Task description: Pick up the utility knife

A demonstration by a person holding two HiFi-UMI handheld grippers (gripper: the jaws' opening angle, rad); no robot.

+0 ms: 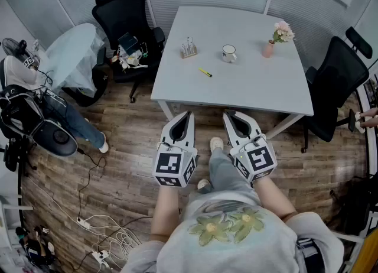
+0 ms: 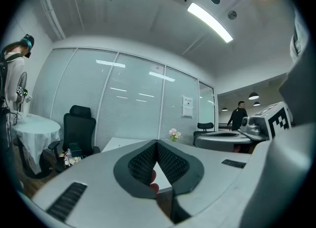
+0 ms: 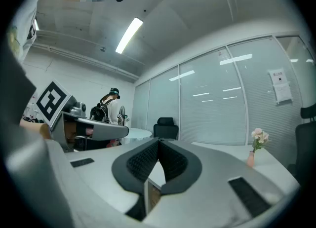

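Observation:
The utility knife (image 1: 205, 72), small and yellow, lies on the white table (image 1: 248, 88), left of centre. Both grippers are held level over the wood floor, short of the table's near edge, pointing at the table. My left gripper (image 1: 188, 114) has its jaws closed tip to tip with nothing between them, as the left gripper view shows too (image 2: 157, 144). My right gripper (image 1: 228, 114) is likewise shut and empty (image 3: 158, 143). The knife is well ahead of both tips and shows in neither gripper view.
On the table stand a white mug (image 1: 229, 53), a pink vase of flowers (image 1: 277, 35) and a small rack (image 1: 188, 48). Black chairs (image 1: 127, 18) (image 1: 336, 83) flank it. A person (image 1: 29, 94) sits at the left; cables (image 1: 106, 236) lie on the floor.

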